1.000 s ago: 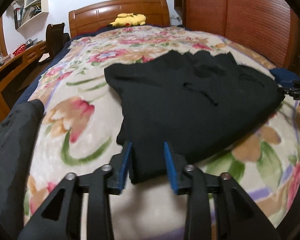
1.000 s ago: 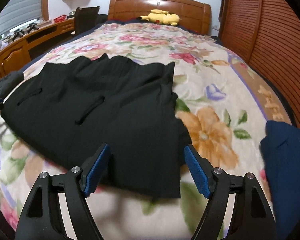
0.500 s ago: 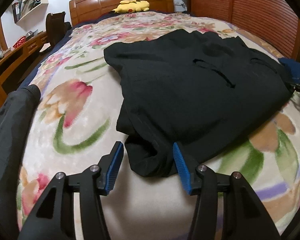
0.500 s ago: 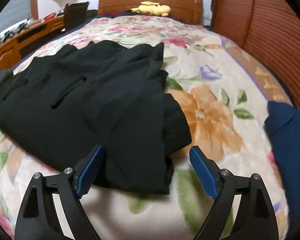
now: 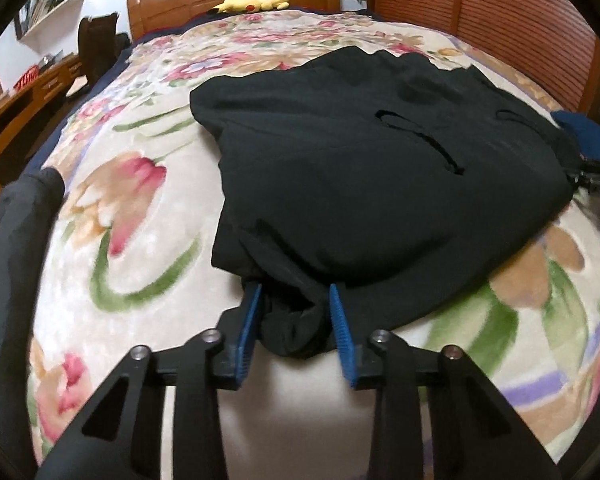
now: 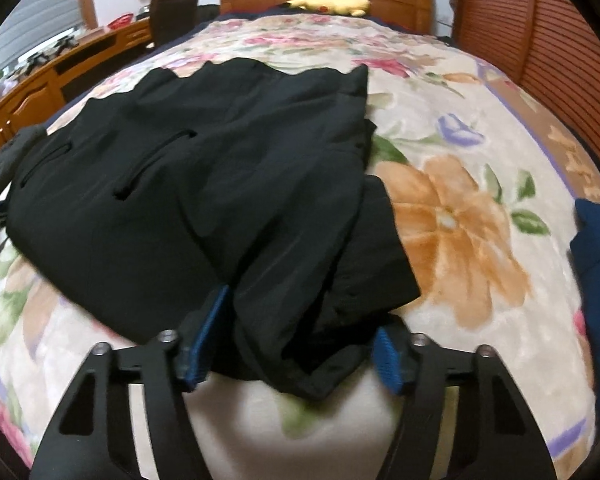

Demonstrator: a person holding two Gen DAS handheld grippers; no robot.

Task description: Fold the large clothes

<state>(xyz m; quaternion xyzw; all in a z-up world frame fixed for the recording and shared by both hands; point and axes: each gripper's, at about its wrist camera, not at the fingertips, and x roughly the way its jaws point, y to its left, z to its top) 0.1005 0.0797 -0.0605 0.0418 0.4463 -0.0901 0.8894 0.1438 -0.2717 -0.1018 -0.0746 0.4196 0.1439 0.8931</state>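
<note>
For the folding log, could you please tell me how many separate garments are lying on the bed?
3: the black garment mid-bed, gathered between both grippers' fingers; a navy-blue one at the right edge; a dark grey one at the left edge. Others may be hidden.

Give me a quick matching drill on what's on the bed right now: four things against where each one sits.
Things:
1. black garment
2. yellow plush toy
3. navy blue cloth
4. left gripper

Places:
A. by the headboard
B. at the garment's near left corner, fabric bunched between its fingers
C. middle of the floral blanket
D. right edge of the bed

Pairs: 1-C, 2-A, 3-D, 4-B
</note>
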